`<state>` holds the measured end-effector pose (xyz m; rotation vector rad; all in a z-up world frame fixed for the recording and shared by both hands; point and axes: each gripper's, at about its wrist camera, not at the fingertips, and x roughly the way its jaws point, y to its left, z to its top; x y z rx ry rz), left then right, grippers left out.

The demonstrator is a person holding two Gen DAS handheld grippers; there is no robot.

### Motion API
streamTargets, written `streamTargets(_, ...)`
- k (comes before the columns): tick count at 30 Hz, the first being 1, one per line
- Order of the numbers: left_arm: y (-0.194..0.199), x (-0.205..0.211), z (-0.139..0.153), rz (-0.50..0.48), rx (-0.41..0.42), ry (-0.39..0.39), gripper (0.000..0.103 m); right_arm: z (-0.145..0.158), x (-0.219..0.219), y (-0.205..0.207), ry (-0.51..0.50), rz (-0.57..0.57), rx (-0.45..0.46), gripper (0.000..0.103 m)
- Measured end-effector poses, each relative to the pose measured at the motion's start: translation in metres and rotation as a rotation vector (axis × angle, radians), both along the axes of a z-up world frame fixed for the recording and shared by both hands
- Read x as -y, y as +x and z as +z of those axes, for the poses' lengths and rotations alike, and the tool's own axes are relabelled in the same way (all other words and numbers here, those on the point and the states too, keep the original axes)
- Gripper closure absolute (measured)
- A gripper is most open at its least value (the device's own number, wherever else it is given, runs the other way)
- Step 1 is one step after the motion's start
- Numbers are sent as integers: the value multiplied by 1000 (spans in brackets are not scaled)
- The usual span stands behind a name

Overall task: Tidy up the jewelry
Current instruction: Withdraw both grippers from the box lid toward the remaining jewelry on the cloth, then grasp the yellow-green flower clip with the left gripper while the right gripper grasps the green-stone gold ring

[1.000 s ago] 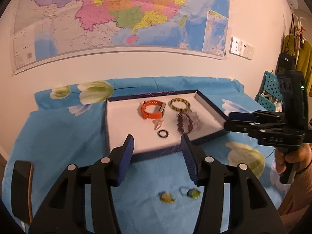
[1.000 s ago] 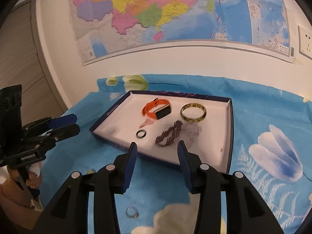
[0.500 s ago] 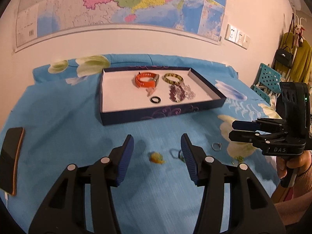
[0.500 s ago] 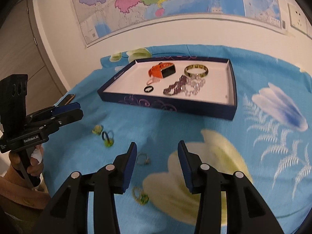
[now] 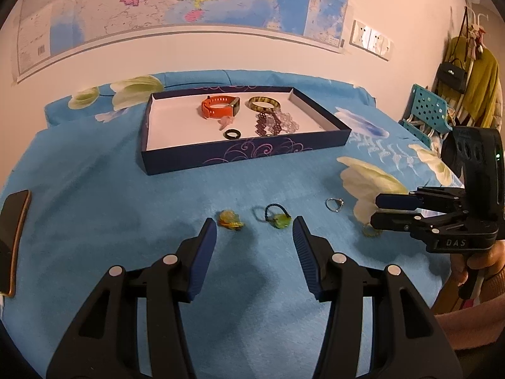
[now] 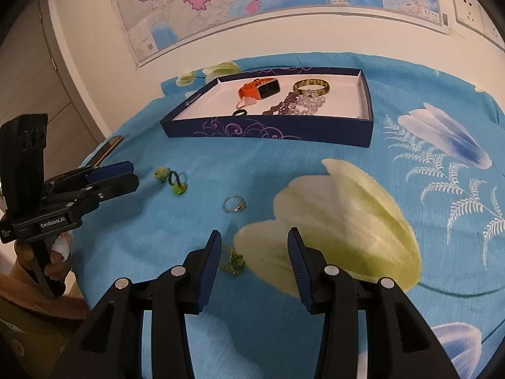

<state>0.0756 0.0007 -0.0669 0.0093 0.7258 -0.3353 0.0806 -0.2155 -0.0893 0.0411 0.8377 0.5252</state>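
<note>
Blue floral cloth (image 5: 126, 195) covers the desk, where we count four loose pieces: a yellow charm (image 5: 231, 218), a green hair tie (image 5: 277, 216), a silver ring (image 5: 334, 204) and a gold ring (image 6: 233, 260). The navy tray (image 5: 246, 154) holds six: an orange watch (image 5: 220, 106), a bangle (image 5: 264, 103), two beaded bracelets (image 5: 274, 121), a black ring (image 5: 232, 134) and a pink ring (image 5: 226, 122). Our left gripper (image 5: 254, 230) and right gripper (image 6: 254, 244) both hover with jaws half open, holding and touching nothing.

Four small rings (image 5: 334, 204) lie loose on the cloth before the navy tray (image 5: 246, 154) holding bracelets.
</note>
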Motion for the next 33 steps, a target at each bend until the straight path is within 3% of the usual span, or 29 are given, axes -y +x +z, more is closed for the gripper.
streamTargets(18,15,-4,-9,56,-37,54,51,-3,-10,-15,-26,30,16,62)
streamTargets(27,33,5,-19,37,-91,96,64,-4,-19,-16,-94,27,55,62)
streamTargets(33,37,6,-23,35,-108,94,70,-5,-21,-17,-127,17,76,70)
